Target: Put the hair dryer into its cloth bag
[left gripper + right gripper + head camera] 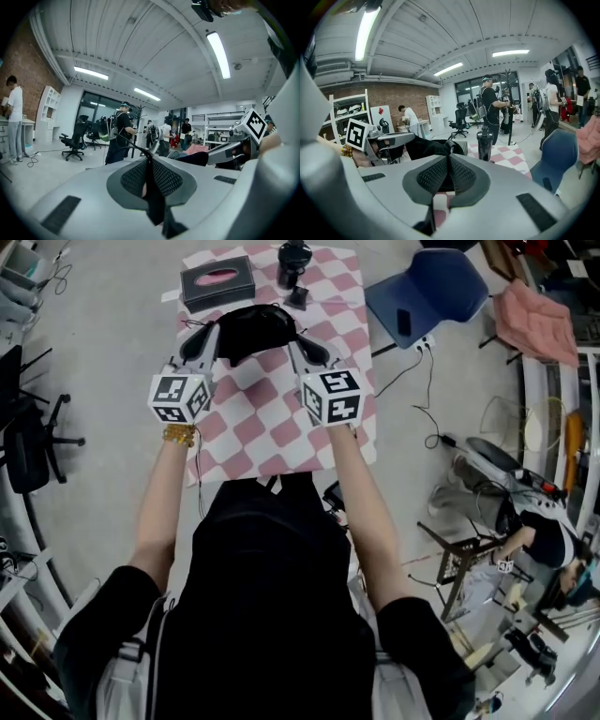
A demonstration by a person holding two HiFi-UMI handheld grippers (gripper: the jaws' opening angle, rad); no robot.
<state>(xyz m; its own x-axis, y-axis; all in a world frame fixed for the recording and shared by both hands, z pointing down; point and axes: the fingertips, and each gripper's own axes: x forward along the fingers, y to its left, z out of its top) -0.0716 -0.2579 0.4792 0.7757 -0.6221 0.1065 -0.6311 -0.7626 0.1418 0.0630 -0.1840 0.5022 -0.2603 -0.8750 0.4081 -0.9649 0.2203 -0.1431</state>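
The left gripper [215,331] and right gripper [294,341] each pinch shut on one side of the soft black cloth bag [255,326], holding it up over the pink-and-white checked table [272,427], probably to stretch it open for the black hair dryer [293,266] standing at the table's far end.

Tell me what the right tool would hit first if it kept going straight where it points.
The right tool grips the black cloth bag; beyond it, probably the checkered table left of the hair dryer.
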